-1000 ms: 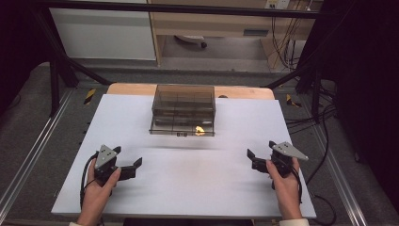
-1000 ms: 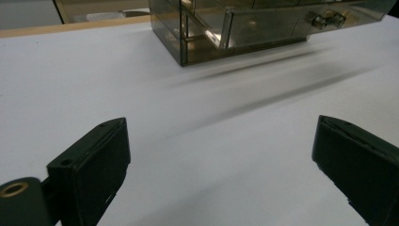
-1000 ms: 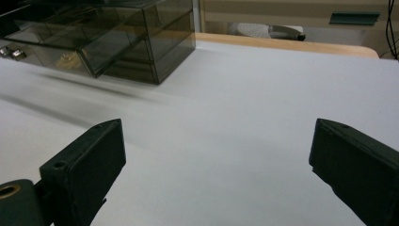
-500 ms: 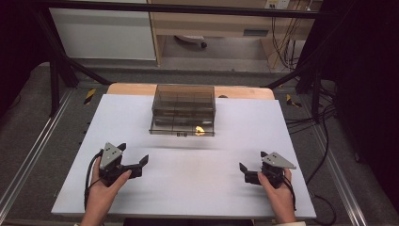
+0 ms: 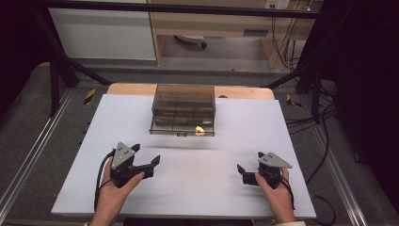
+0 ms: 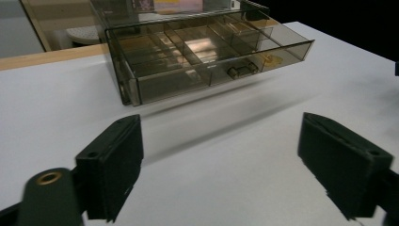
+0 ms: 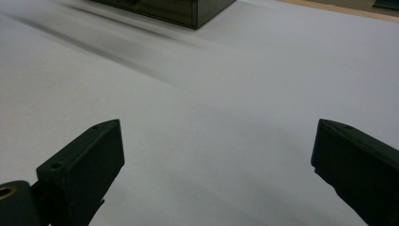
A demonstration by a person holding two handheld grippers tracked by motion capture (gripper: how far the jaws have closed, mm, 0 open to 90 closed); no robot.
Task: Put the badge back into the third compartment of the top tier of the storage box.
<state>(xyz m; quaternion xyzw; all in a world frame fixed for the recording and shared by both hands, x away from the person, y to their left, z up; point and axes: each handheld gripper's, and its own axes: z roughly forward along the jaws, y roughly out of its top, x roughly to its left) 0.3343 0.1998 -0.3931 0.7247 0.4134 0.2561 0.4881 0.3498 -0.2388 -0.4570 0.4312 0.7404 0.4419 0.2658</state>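
Observation:
A smoky see-through organiser box [image 5: 183,100] stands at the far middle of the white table [image 5: 197,188], its lowest drawer [image 5: 182,127] pulled out. A small yellow item [image 5: 199,128] lies in the drawer's right part. My left gripper [image 5: 147,155] hovers over the near left of the table, pointing towards the box [image 6: 188,52]. Its jaws are open and have just been closing a little, with nothing between them [image 6: 221,141]. My right gripper [image 5: 248,165] is held low at the near right, open and empty [image 7: 219,132].
The table's wooden far edge [image 5: 127,88] shows behind the white sheet. Metal rails [image 5: 28,155] run along both sides of the table. A white cabinet [image 5: 103,28] and loose cables [image 5: 287,28] lie beyond it.
My left gripper has moved right and a little up, towards the table's middle. My right gripper has dropped towards the near edge and shifted slightly left.

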